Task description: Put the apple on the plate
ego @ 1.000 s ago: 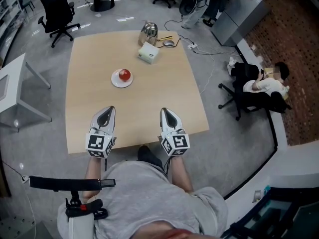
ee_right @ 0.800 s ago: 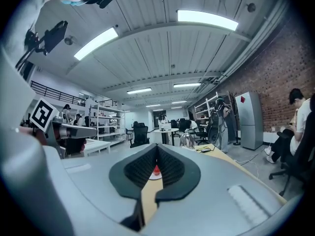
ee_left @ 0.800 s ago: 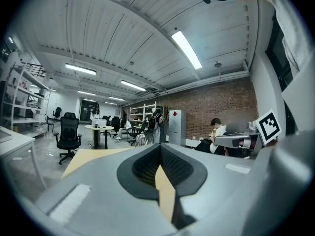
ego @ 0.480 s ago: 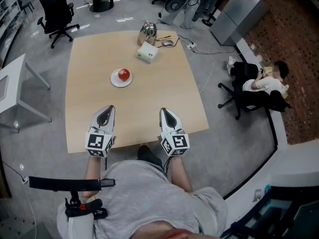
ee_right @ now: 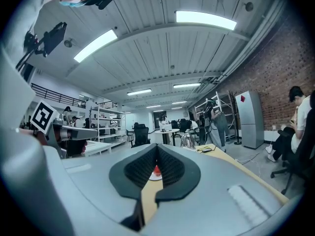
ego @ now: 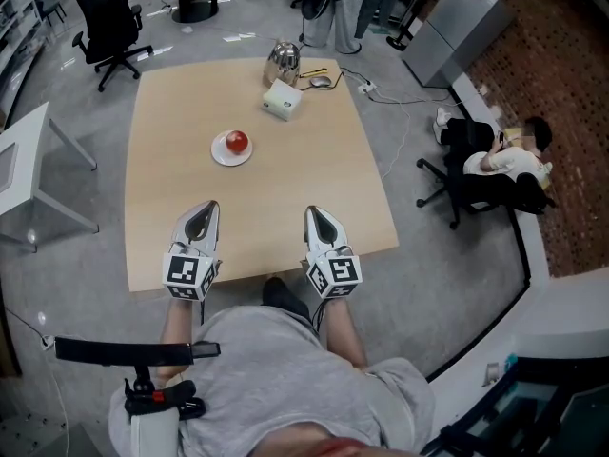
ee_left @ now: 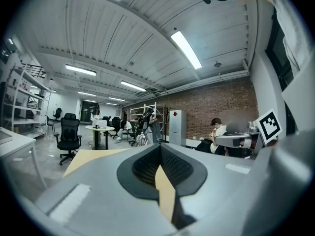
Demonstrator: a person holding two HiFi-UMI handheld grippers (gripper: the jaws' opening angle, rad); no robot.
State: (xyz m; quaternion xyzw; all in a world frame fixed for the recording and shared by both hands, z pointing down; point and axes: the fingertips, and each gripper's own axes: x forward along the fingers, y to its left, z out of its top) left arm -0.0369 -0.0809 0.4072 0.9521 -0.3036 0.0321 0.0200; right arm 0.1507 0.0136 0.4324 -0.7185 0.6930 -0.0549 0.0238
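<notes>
While apple (ego: 238, 142) sits on plate (ego: 221, 155), task looks done | left gripper (ego: 204, 209) and right gripper (ego: 318, 213): fingers together, empty | risk: needless reach nudges apple off.

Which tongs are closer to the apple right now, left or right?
Left. The left tongs rest short of the apple, slightly to its left; the right tongs rest equally short of it but much further to its right.
</notes>
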